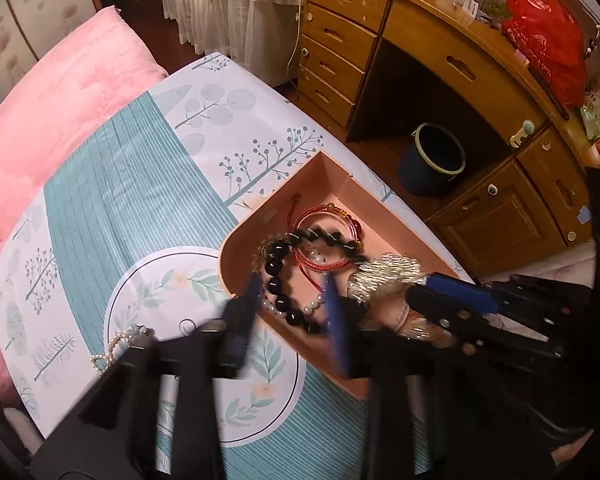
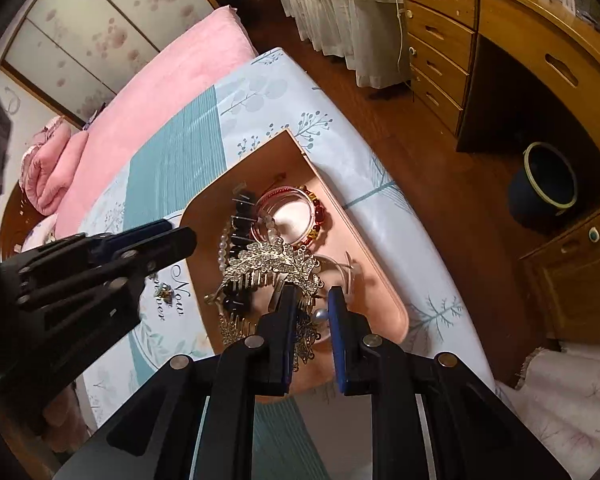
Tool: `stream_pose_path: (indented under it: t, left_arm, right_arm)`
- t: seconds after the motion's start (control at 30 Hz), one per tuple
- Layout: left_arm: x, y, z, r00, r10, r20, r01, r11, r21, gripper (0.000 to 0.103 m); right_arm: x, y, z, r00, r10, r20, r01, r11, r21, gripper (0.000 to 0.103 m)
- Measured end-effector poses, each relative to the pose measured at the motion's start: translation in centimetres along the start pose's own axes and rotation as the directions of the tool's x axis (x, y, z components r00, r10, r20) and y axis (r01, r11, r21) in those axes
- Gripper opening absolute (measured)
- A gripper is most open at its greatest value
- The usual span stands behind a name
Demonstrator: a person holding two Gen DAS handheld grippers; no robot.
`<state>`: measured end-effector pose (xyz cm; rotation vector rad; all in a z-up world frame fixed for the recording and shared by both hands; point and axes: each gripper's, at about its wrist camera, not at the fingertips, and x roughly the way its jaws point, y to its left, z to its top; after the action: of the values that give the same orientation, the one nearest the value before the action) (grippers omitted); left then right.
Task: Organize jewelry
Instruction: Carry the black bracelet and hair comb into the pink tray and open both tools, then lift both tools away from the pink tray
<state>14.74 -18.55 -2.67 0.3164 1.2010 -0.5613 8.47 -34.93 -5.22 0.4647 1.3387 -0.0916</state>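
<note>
A pink box (image 1: 384,216) (image 2: 268,152) sits on the patterned table and holds jewelry. Inside are a black bead bracelet (image 1: 278,276), red bangles (image 1: 324,236) (image 2: 288,208), and a silver leaf hair comb (image 1: 388,276) (image 2: 272,264). My left gripper (image 1: 290,280) is open over the box's near rim, its fingers either side of the black bracelet. My right gripper (image 2: 312,292) is open above the hair comb, which lies on the other pieces. A pearl strand (image 1: 118,344) lies on the table left of the box.
A pink bed (image 1: 56,112) lies beyond the table. A wooden desk with drawers (image 1: 440,64) stands to the right, with a dark bin (image 1: 436,160) under it and a red bag (image 1: 548,36) on top. White curtains (image 1: 236,0) hang behind.
</note>
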Motion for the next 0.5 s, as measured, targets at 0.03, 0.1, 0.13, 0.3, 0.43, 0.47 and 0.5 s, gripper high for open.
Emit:
stream_pose_path:
  t: [0.03,0.1,0.13,0.3,0.43,0.47,0.5]
  left_arm:
    - [-0.4,0.2,-0.2,1.0,0.002,0.012,-0.002,1.0,-0.005,0.059]
    - [-1.4,0.7,-0.6,0.999,0.013,0.032,-0.012,1.0,-0.01,0.059]
    - [-1.8,1.0,-0.8,0.999,0.018,0.034,-0.018,1.0,-0.014,0.059]
    - [-3.4,4.3,-3.1,0.999,0.044,0.03,-0.041,0.994,-0.1,0.059]
    - [-4.7,6.8,-5.8,0.997,0.072,0.029,-0.066,0.982,-0.175,0.059]
    - [-5.0,7.2,-6.4,0.997,0.078,0.027,-0.072,0.979,-0.189,0.059]
    - [-5.3,7.9,-7.3,0.996,0.088,0.022,-0.081,0.975,-0.208,0.059]
  right_arm:
    - [0.3,0.2,0.2,1.0,0.003,-0.009,-0.003,1.0,-0.001,0.016]
    - [0.7,0.6,0.5,1.0,0.006,-0.015,-0.006,1.0,-0.003,0.031]
    - [0.9,0.7,0.6,1.0,0.006,-0.011,-0.006,1.0,-0.006,0.036]
    - [0.9,2.4,0.6,1.0,-0.01,0.002,0.01,0.999,-0.048,0.042]
    - [0.2,3.6,0.1,1.0,-0.016,0.008,0.016,0.996,-0.085,0.042]
    - [0.0,4.1,-0.2,1.0,-0.02,0.013,0.021,0.995,-0.098,0.042]
    - [-0.3,4.5,-0.4,1.0,-0.021,0.017,0.023,0.994,-0.109,0.042]
